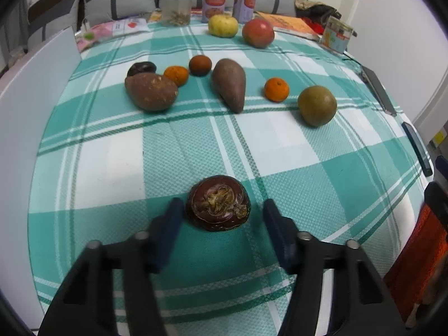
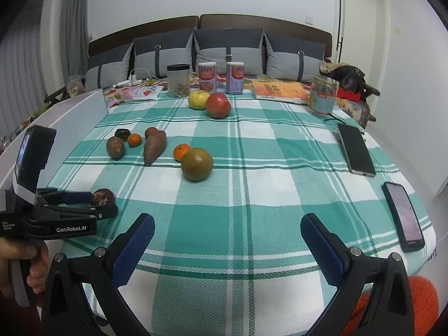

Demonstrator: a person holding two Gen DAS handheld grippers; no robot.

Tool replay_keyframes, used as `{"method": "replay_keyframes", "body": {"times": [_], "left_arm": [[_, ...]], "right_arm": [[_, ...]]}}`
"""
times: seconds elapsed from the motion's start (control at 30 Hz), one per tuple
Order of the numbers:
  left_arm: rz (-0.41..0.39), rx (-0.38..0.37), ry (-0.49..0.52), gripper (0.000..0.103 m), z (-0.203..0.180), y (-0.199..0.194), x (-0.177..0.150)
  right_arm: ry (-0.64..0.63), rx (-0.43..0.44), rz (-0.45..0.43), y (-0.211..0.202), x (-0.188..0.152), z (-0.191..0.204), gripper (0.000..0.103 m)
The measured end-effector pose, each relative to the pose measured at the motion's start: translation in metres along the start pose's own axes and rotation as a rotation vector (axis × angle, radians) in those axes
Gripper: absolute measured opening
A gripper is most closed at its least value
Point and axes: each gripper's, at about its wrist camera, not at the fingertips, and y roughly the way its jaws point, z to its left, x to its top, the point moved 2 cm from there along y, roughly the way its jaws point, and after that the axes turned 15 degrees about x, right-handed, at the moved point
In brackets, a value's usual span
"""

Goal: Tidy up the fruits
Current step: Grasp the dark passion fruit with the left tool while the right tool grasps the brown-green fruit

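A dark purple-brown round fruit (image 1: 218, 204) lies on the green checked tablecloth (image 1: 308, 168), between the fingers of my left gripper (image 1: 222, 203). The left pad is at the fruit's side and a gap shows at the right pad, so the jaws stand open around it. From the right wrist view the same fruit (image 2: 103, 196) sits at the left gripper's (image 2: 105, 203) tips. My right gripper (image 2: 227, 219) is wide open over bare cloth. Farther back lie two sweet potatoes (image 1: 151, 92) (image 1: 229, 84), two oranges (image 1: 176, 75) (image 1: 276, 89), a green-brown round fruit (image 1: 317, 105), a yellow apple (image 1: 223, 25) and a red apple (image 1: 257, 33).
Two phones (image 2: 355, 149) (image 2: 404, 215) lie at the table's right edge. Jars (image 2: 323, 96), two cans (image 2: 207, 77) and a book (image 2: 280, 91) line the far edge. A white board (image 1: 36, 84) stands at the left. A hand (image 2: 16, 266) holds the left gripper's handle.
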Motion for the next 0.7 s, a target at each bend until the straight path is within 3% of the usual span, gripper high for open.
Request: {"method": "replay_keyframes", "body": {"times": [0.03, 0.13, 0.23, 0.3, 0.37, 0.43, 0.53, 0.57, 0.63, 0.7], "left_arm": [[-0.015, 0.01, 0.0, 0.046, 0.001, -0.002, -0.001], [-0.044, -0.002, -0.017, 0.046, 0.01, -0.011, -0.004], [-0.062, -0.015, -0.042, 0.046, 0.025, -0.02, -0.006], [-0.051, -0.024, -0.053, 0.046, 0.033, -0.02, -0.008], [-0.042, -0.021, -0.056, 0.046, 0.039, -0.02, -0.011], [-0.031, -0.01, -0.057, 0.046, 0.045, -0.018, -0.015], [-0.021, -0.005, -0.064, 0.046, 0.052, -0.017, -0.02], [-0.018, -0.004, -0.066, 0.046, 0.054, -0.017, -0.021], [-0.016, -0.004, -0.064, 0.046, 0.056, -0.017, -0.022], [-0.016, -0.006, -0.06, 0.046, 0.056, -0.017, -0.023]], "right_arm": [[0.012, 0.004, 0.006, 0.001, 0.0, -0.002, 0.103], [0.063, 0.049, 0.025, 0.009, 0.004, -0.014, 0.103], [0.12, 0.215, 0.072, 0.031, 0.02, -0.023, 0.103], [0.116, 0.311, 0.159, 0.062, 0.035, -0.021, 0.103], [0.068, 0.316, 0.235, 0.092, 0.046, -0.015, 0.101], [0.048, 0.312, 0.262, 0.111, 0.053, -0.012, 0.091], [0.057, 0.282, 0.279, 0.139, 0.066, -0.012, 0.089], [0.062, 0.281, 0.286, 0.144, 0.068, -0.013, 0.086], [0.066, 0.286, 0.313, 0.154, 0.069, -0.013, 0.049], [0.062, 0.273, 0.33, 0.158, 0.069, -0.013, 0.049]]}}
